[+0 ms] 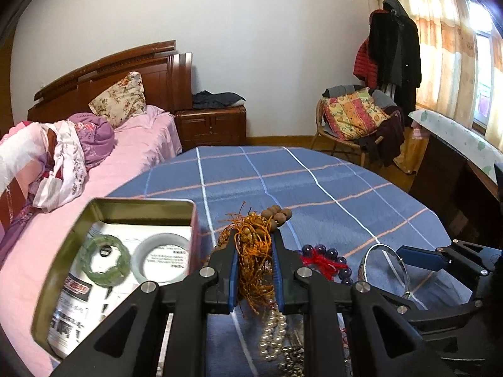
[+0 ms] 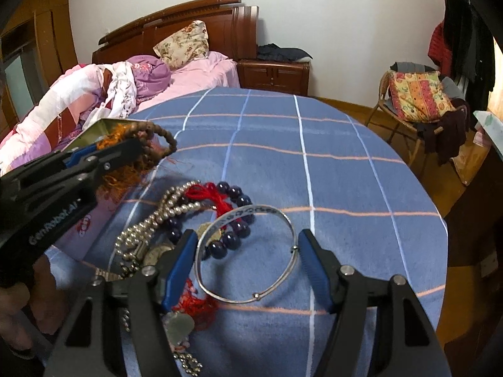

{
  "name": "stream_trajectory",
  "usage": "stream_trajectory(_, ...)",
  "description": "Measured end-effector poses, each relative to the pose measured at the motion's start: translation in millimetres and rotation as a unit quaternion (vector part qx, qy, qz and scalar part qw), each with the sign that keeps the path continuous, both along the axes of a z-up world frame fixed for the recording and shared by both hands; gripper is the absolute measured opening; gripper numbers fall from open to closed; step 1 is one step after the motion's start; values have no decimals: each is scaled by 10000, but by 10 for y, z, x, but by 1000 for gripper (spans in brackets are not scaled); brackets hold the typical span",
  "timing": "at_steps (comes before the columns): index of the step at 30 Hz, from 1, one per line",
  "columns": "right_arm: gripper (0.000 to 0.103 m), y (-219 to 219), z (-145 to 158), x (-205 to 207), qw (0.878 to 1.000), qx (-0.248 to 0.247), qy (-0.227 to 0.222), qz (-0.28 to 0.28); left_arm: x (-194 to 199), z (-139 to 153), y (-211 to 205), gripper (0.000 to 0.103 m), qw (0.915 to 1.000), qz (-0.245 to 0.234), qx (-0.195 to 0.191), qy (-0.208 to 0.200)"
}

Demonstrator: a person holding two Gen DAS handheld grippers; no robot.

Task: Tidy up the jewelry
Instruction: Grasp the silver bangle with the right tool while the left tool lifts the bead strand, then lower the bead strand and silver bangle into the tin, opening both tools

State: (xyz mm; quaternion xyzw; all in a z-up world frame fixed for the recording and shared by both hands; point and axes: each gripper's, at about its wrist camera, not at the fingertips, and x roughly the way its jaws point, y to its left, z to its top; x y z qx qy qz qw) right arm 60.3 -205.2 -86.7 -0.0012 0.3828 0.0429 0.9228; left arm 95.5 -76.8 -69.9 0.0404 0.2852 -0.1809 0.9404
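Note:
My left gripper (image 1: 254, 238) is shut on a brown wooden bead bracelet (image 1: 278, 213) by its orange tassel, held up just right of the open tin box (image 1: 141, 202). A green bangle (image 1: 105, 259) and a pale bangle (image 1: 162, 257) lie inside the tin. My right gripper (image 2: 245, 235) has a pad pressed against each side of a silver bangle (image 2: 248, 297) on the blue checked cloth (image 2: 345, 172). The left gripper (image 2: 103, 154) also shows in the right wrist view, with the bead bracelet (image 2: 163, 138).
A purple bead bracelet with red thread (image 2: 232, 216), a pearl strand (image 2: 163, 216) and a jumble of small chains and pendants (image 2: 179, 326) lie left of the silver bangle. A pink bed (image 1: 138, 147) lies beyond the table's left side, a cluttered chair (image 1: 355, 116) to the far right.

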Motion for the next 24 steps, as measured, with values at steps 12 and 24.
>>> stream_trajectory(12,69,203,190,124,9992,-74,-299,255,-61,319,303,18,9990,316,-239,-189)
stream_trajectory(24,69,494,388,232,9966,-75,-559,604,-19,460,697,18,9960,765,-368,-291)
